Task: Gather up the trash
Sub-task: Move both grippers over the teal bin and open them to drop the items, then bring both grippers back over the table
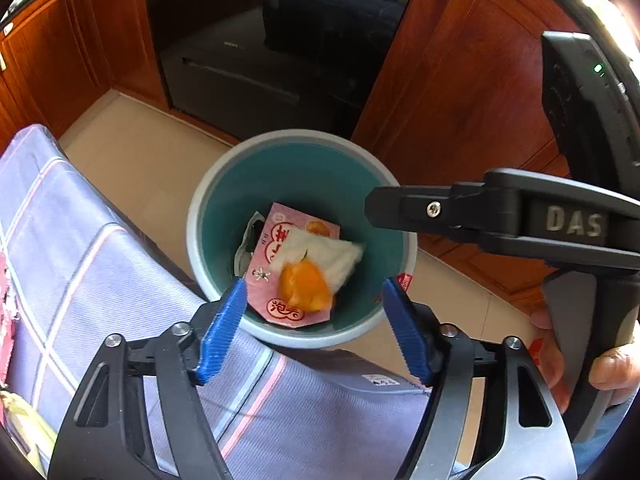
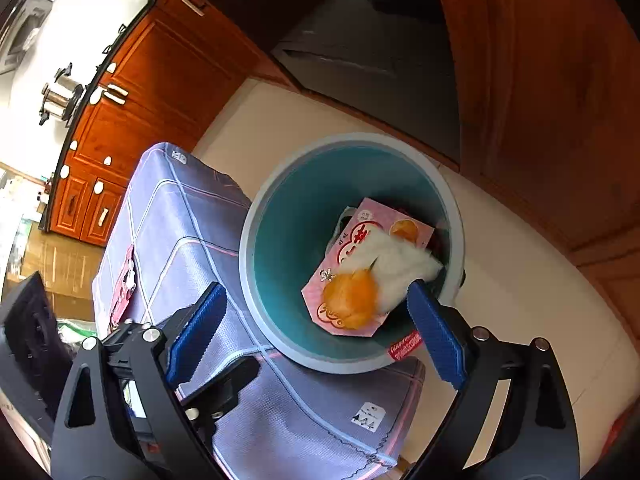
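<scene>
Below, both wrist views look steeply down into a round bin (image 1: 200,216) with a pale grey rim and teal inner wall, standing on a light floor beside a block draped in lilac checked cloth (image 1: 100,280). Inside the bin lies a pink printed wrapper (image 1: 276,300) with red characters; over it sit a blurred orange piece, seemingly peel (image 1: 306,286), and a white crumpled tissue (image 1: 328,252). The blur makes it unclear whether these two are at rest or falling.

Left gripper (image 1: 314,328): its blue ribbed fingers (image 1: 224,328) stand wide apart above the near rim of the bin, one on each side of the opening. Nothing lies between them and neither pad touches the trash.

Right gripper (image 2: 316,336): its blue fingers (image 2: 436,340) are likewise spread wide, one over the cloth and one over the bin's near rim. The gap between them is empty. In the left wrist view the same tool enters from the right as a black body marked "DAS", held by a hand (image 1: 580,356) at the lower right edge, with one black finger reaching over the bin's far side.

A small red label (image 2: 404,346) shows at the bin's outer near rim. Behind the bin stand reddish wooden cabinets (image 1: 460,80) and a dark glass-fronted appliance (image 1: 260,60); a steel pot (image 2: 60,94) sits on the counter at the left of the right wrist view.
</scene>
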{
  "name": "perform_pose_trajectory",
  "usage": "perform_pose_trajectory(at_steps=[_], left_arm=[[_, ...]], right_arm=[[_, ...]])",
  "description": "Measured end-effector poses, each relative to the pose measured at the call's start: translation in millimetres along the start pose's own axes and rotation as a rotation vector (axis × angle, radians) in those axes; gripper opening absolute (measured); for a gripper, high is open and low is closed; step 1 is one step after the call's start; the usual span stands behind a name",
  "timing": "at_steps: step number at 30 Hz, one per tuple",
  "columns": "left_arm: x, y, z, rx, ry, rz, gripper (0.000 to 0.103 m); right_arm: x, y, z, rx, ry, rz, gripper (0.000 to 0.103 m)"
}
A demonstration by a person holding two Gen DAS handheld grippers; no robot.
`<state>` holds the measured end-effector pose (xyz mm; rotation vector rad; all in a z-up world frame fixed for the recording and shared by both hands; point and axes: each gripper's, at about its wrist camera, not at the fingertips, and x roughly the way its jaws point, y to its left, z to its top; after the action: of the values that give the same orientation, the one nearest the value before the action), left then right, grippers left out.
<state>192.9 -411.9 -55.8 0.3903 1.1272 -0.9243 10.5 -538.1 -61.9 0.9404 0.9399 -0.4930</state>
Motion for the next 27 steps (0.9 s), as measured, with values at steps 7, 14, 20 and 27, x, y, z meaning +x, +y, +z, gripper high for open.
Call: perform_pose_trajectory(at_steps=[7, 14, 20, 27], left_arm=[[-20, 9, -11, -0.031, -0.038, 0.01, 0.082], [-45, 15, -26, -0.052, -0.065, 0.014, 0.086], [-70, 31, -45, -0.08, -0.101, 0.035, 0.089], [-104, 69, -78, -0.162, -0.145, 0.063, 0.093]], right_arm=[[-7, 13, -5, -0.004, 0.007, -0.015, 0.089], [-16, 37, -17, -0.04, 0.017, -0.016, 0.089], [-22, 69, -29, -0.097, 0.02, -0.014, 0.089], [-18, 119, -50, -0.184, 0.053, -0.017, 0.089]])
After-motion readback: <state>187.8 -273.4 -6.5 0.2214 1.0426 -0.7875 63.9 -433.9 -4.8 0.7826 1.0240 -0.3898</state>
